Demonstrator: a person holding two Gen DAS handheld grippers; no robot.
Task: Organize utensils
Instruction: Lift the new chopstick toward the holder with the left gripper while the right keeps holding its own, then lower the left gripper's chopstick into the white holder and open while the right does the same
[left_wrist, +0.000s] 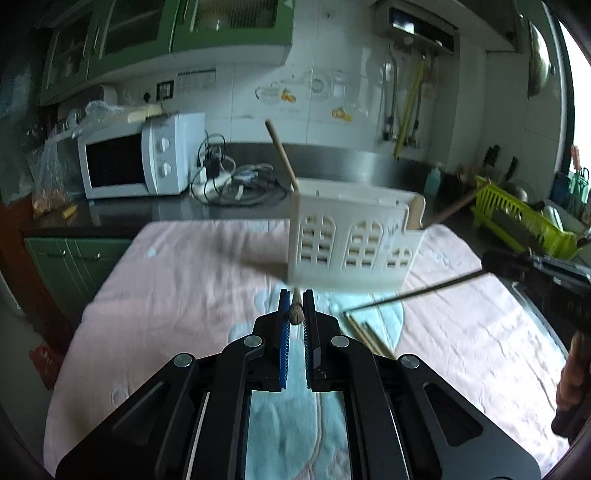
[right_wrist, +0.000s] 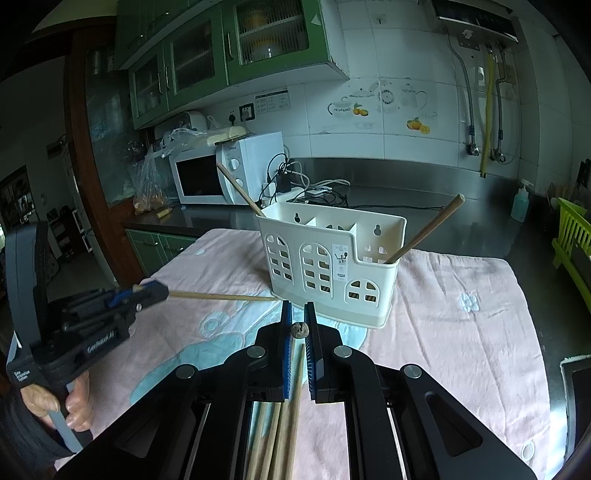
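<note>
A white cut-out utensil holder (left_wrist: 354, 243) (right_wrist: 328, 258) stands on the pink cloth (left_wrist: 177, 280) (right_wrist: 443, 332). One wooden chopstick (right_wrist: 240, 192) leans out of its left end and another (right_wrist: 424, 232) out of its right compartment. My left gripper (left_wrist: 295, 306) (right_wrist: 162, 291) is shut on a chopstick (right_wrist: 221, 296) that points at the holder's base, held above the cloth. My right gripper (right_wrist: 298, 314) (left_wrist: 487, 264) is shut on another chopstick (left_wrist: 413, 291), whose butt end shows between the pads. Several loose chopsticks (right_wrist: 280, 424) (left_wrist: 369, 336) lie on the cloth under the right gripper.
A white microwave (right_wrist: 221, 173) and a tangle of cables (right_wrist: 314, 188) sit on the steel counter behind. A green dish rack (left_wrist: 517, 218) and a soap bottle (right_wrist: 521, 203) stand at the right. A hand (right_wrist: 74, 406) grips the left tool's handle.
</note>
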